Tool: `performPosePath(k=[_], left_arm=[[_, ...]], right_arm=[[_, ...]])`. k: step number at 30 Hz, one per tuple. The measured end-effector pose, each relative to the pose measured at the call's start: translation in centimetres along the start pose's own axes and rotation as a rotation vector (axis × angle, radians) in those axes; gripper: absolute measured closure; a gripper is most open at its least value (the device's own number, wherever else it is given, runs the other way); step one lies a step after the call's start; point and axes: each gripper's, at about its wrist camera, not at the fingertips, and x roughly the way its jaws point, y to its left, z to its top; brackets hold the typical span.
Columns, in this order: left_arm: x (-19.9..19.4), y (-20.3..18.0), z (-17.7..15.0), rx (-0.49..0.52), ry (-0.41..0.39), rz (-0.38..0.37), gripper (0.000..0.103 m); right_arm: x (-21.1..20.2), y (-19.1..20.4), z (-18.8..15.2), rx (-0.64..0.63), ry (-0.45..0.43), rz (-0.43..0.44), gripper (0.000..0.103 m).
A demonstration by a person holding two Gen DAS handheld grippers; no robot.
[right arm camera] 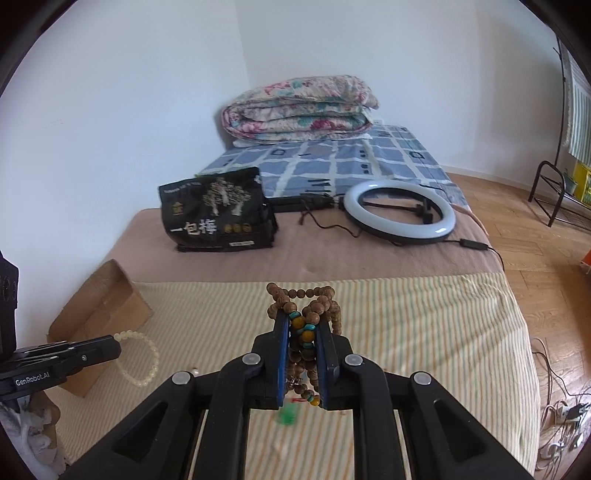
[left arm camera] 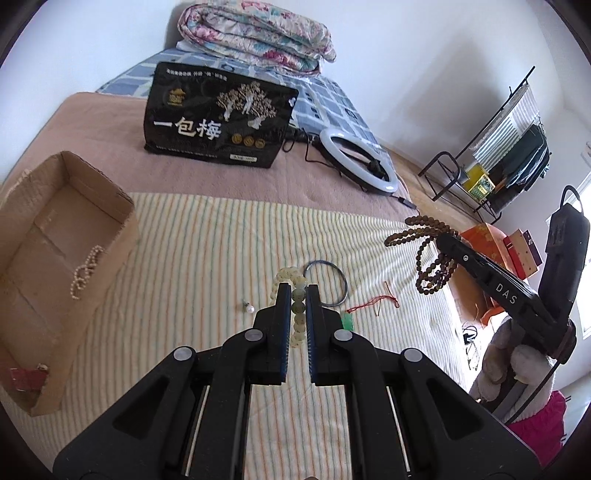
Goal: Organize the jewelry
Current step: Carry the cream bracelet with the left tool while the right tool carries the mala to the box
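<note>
My left gripper (left arm camera: 298, 291) is shut on a pale jade bead bracelet (left arm camera: 286, 275) and holds it above the striped cloth; it also shows in the right wrist view (right arm camera: 138, 356). My right gripper (right arm camera: 303, 318) is shut on a long brown wooden bead necklace (right arm camera: 301, 293), which hangs from it in the left wrist view (left arm camera: 424, 240). A cardboard box (left arm camera: 122, 229) at the left holds a pearl string (left arm camera: 85, 271). On the cloth lie a thin blue bangle (left arm camera: 345, 284), a pearl earring (left arm camera: 249, 308), a red cord (left arm camera: 373, 301) and a green pendant (left arm camera: 347, 322).
A black snack bag (left arm camera: 218, 118) and a ring light (left arm camera: 358, 162) with its cable lie further back on the bed. A folded quilt (left arm camera: 255, 33) is at the head. A metal rack (left arm camera: 491, 162) and wooden floor (right arm camera: 546, 251) are to the right.
</note>
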Motion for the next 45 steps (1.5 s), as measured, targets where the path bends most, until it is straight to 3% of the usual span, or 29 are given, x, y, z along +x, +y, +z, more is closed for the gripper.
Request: performPosePath(k=[21,36,45], left_arm=[[-8.2,9.7,0.6,-0.085,-0.141,0.109,0.098],[-10.8,15.8,-0.5,-0.149,-0.163,0.188,0.098],[-10.7,18.9,-1.5,-0.18,-0.132,0.239,0.098]], right_arm=[[2.4,15.5,1.5,-0.145,-0.021,0.2,0.092],[6.8,24.3,0.4,-0.195,0.029,0.335,0.092],[9.1,27.9,-0.7,-0.219,0.068,0.399,0.092]])
